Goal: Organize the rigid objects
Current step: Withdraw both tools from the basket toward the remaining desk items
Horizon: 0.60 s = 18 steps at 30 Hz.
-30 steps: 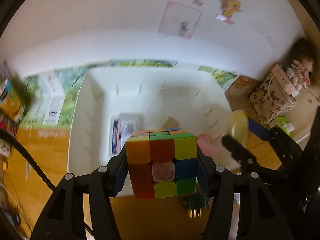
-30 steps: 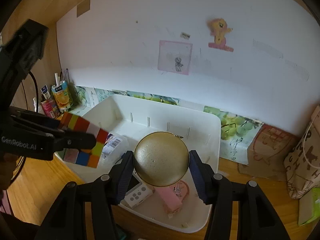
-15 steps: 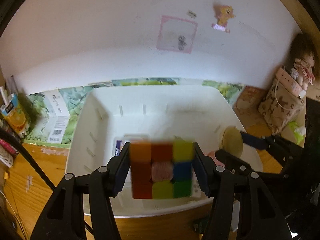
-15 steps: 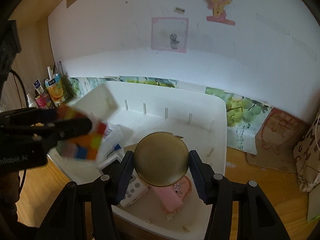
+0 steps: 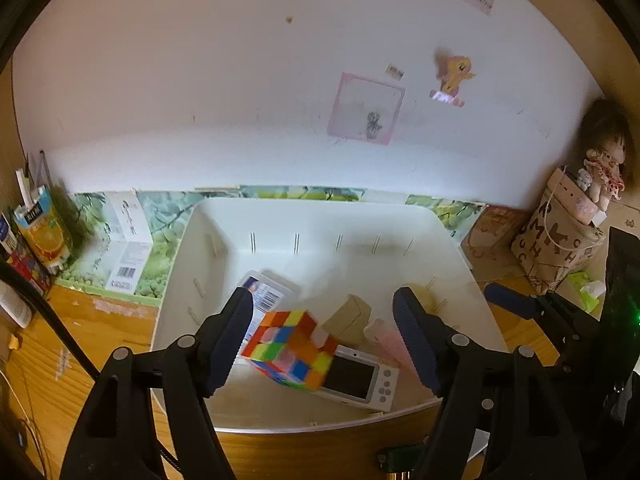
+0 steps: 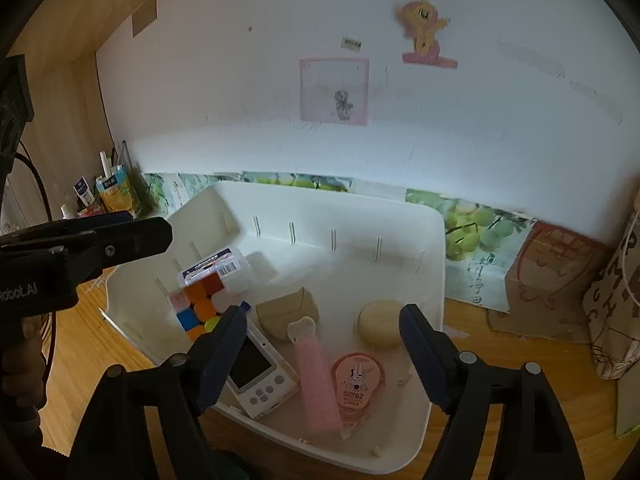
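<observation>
A white bin [image 5: 312, 212] [image 6: 436, 248] sits on the wooden desk. My left gripper [image 5: 322, 332] is open above its near edge. The colourful puzzle cube [image 5: 290, 348] [image 6: 198, 304] lies tilted and loose in the bin, partly on a white handheld device [image 5: 360, 376] [image 6: 256, 372]. My right gripper [image 6: 322, 354] is open and empty above the bin's right half. The round gold compact [image 6: 380, 322] lies on the bin floor beyond it.
The bin also holds a clear labelled box [image 6: 220, 270], a tan box [image 6: 286, 312], a pink comb [image 6: 314, 376] and a pink round case [image 6: 358, 380]. Juice cartons [image 5: 40, 232] stand left. A patterned bag [image 5: 560, 240] with a doll [image 5: 604, 160] stands right.
Both grippers have opened. The cube dropped from the left gripper into the bin, and the gold compact dropped from the right gripper onto the bin floor.
</observation>
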Tool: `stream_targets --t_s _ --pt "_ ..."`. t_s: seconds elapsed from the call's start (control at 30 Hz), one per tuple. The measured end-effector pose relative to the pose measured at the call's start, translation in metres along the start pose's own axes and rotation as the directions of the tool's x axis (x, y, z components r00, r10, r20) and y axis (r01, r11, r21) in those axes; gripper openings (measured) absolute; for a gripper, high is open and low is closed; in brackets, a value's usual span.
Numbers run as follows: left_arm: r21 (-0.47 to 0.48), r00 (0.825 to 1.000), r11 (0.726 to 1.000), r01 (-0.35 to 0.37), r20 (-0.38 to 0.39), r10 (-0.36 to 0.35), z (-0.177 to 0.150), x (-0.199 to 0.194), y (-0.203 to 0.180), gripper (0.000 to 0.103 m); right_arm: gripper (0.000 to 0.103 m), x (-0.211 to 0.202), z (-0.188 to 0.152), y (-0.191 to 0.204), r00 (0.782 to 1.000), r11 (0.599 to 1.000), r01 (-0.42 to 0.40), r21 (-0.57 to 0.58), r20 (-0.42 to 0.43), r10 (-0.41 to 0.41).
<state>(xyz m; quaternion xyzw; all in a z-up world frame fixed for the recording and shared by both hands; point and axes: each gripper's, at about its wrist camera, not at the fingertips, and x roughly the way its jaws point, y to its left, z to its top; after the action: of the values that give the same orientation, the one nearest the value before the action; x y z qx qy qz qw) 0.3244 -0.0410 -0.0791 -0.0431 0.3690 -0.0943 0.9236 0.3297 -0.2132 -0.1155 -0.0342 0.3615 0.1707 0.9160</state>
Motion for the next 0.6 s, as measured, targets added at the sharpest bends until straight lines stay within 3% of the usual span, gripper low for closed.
stream_targets --t_s 0.6 --pt "0.026 0.987 0.998 0.053 0.15 -0.056 0.0 -0.091 -0.018 0.083 0.082 -0.092 0.006 0.012 0.985 0.998 0.054 0.031 0.165 -0.058"
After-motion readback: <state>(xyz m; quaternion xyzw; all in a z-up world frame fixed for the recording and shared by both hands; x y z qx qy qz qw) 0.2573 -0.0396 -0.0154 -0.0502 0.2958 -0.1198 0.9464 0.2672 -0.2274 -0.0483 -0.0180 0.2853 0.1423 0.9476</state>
